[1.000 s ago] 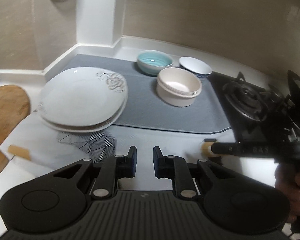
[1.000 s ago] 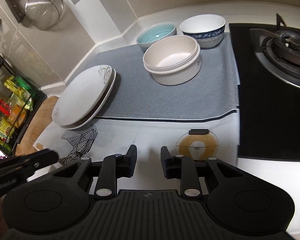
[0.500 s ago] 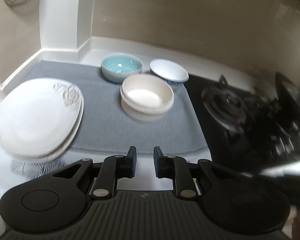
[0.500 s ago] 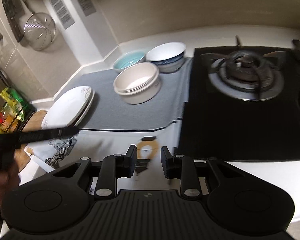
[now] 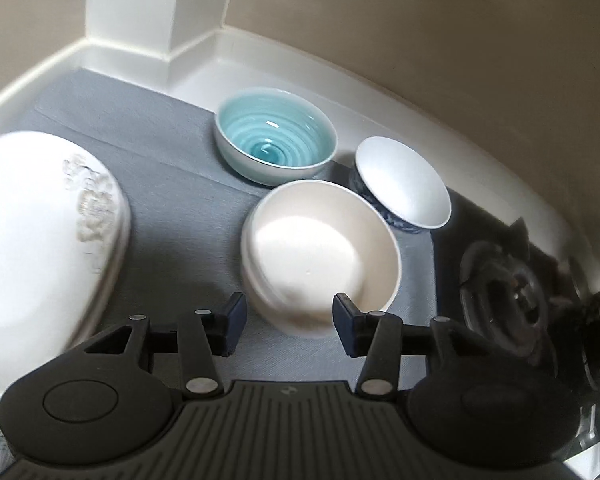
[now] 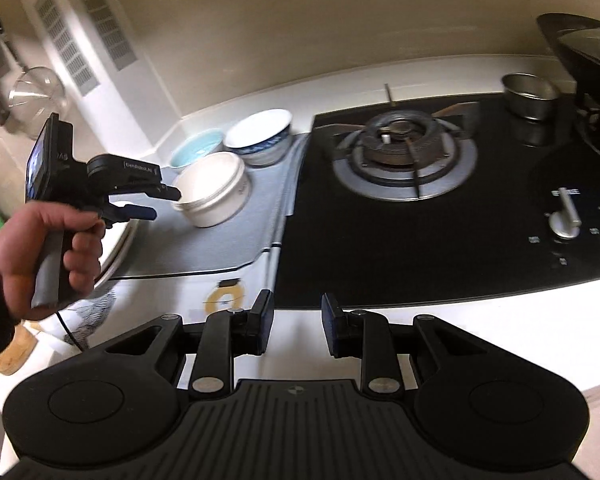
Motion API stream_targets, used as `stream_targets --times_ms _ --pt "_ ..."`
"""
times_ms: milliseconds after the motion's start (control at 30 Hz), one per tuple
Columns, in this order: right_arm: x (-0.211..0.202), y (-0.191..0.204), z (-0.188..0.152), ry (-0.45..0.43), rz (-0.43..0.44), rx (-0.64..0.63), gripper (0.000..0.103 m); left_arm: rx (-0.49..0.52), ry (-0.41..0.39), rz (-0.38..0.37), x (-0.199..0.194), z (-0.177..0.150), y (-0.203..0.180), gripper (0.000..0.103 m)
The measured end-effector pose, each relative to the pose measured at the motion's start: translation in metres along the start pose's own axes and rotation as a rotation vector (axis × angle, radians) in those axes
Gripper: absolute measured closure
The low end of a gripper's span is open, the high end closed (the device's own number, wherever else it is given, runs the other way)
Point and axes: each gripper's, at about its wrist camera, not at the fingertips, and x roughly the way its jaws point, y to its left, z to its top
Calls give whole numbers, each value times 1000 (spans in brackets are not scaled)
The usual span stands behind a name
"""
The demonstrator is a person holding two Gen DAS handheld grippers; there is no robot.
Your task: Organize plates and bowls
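The left gripper (image 5: 286,322) hovers spread wide, empty, just before the cream bowl (image 5: 320,256) on the grey mat (image 5: 172,184) (plates (image 5: 40,236) alongside); the right gripper (image 6: 296,322) hangs parted, empty.

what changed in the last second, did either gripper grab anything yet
Nothing grabbed. The left gripper moved forward to the cream bowl and opened wider, jaws now either side of its near rim. The right gripper swung toward the stove and opened slightly. Bowls and plates stayed put on the grey mat.
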Motion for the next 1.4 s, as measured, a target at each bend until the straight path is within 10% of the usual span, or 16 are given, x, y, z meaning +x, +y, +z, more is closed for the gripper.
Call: stream_targets --times_ms 333,800,867,1400 --pt "-3 -14 5 -3 -21 53 73 19 55 6 7 -2 -7 89" --pt "24 4 21 18 95 29 73 299 159 95 -69 -84 -11 75" --pt "30 10 24 26 111 17 73 341 96 105 -82 -82 -15 61" --pt "63 70 52 55 84 -46 73 428 -24 58 -80 -25 -19 60"
